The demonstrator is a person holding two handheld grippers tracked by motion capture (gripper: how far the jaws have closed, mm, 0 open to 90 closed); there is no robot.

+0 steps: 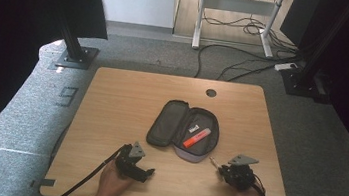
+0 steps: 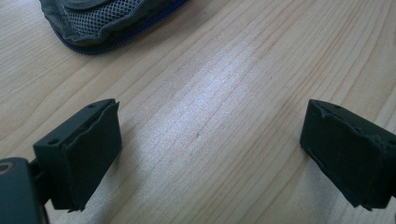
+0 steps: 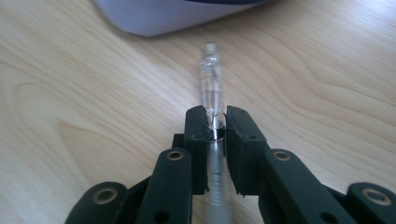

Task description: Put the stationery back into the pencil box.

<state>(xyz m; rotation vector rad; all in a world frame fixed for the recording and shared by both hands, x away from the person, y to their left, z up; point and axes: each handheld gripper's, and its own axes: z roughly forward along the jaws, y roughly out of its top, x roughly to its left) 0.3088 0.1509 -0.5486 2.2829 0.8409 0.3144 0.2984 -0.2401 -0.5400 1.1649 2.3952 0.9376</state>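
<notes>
High view: wooden table (image 1: 109,120) w/ an open pencil case (image 1: 183,129) lying near centre, both halves spread flat. An orange marker (image 1: 196,137) lies inside the case's right half, next to a small white label. A round dark hole (image 1: 211,92) sits in the tabletop near the far edge.

Right gripper (image 1: 224,168), near the table's front right, jaws clenched on a clear pen (image 3: 212,88); the pen runs lengthwise between the jaws, its tip pointing toward the case's pale underside edge (image 3: 177,16), close but apart.

Left gripper (image 1: 145,172), front left of the case, jaws spread wide, nothing between them; bare wood under them in the left gripper view. The case's mesh pocket (image 2: 100,21) lies ahead, apart from the jaws.

Floor beyond the table: grey carpet, cables (image 1: 226,66), a white desk frame (image 1: 235,15), black stands.
</notes>
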